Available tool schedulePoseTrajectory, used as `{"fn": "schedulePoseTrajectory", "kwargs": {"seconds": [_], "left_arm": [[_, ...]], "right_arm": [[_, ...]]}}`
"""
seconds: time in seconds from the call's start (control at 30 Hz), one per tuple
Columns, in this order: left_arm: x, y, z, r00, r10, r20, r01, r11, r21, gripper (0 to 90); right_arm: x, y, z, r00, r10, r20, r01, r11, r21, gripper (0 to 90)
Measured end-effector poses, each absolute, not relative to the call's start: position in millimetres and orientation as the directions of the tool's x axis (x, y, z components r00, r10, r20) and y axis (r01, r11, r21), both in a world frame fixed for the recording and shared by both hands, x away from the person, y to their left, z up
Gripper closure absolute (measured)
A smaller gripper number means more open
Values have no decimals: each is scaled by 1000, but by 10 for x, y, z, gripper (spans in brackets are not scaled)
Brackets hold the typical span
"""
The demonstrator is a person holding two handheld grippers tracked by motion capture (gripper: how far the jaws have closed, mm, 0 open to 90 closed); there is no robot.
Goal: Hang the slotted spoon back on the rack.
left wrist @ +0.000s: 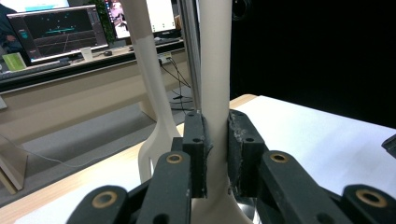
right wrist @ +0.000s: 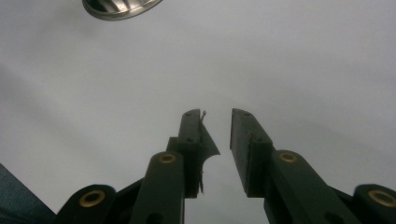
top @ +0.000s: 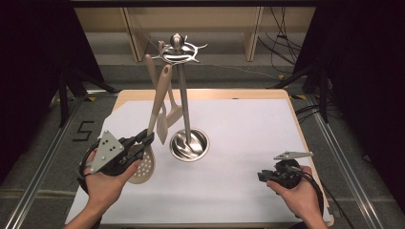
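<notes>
Left gripper (top: pixel 145 139) clamped on slotted spoon's (top: pixel 143 167) handle, near left of table (top: pixel 248 95), beside metal stand (top: pixel 184 95). Right gripper (top: pixel 263 176) near right, jaws apart w/ nothing between.

Black fingers (left wrist: pixel 194 149), brass-ringed pivots, grey triangular plates.

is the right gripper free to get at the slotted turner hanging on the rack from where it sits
Probably yes. The right gripper is open with nothing between its jaws, and bare white table cover lies between it and the slotted turner, though the rack's pole stands right beside the turner.
</notes>
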State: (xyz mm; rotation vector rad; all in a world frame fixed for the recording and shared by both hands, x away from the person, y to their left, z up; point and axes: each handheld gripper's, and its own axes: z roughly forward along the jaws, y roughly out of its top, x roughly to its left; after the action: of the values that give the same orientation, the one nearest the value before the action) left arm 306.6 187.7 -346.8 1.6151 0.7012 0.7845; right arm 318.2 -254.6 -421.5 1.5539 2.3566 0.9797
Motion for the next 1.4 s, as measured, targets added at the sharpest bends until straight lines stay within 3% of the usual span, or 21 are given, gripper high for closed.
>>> {"fn": "schedulePoseTrajectory", "kwargs": {"seconds": [0.57,0.77,0.8,1.4], "left_arm": [[3134,1823,-3470,580,807,112,58,-178,982,782],[3174,1806,-3472,578,808,114,63,-183,981,782],[3179,1803,-3472,578,808,114,63,-183,981,782],[3271,1724,-3504,578,810,101,84,-182,980,781]], "right_arm": [[3207,-2564,-4233,-478,857,194,735,268,623,741],[3208,-2563,-4234,-471,858,206,741,258,620,741],[3217,-2579,-4238,-495,832,249,745,259,615,742],[3212,-2579,-4236,-491,837,241,744,260,616,741]]}}
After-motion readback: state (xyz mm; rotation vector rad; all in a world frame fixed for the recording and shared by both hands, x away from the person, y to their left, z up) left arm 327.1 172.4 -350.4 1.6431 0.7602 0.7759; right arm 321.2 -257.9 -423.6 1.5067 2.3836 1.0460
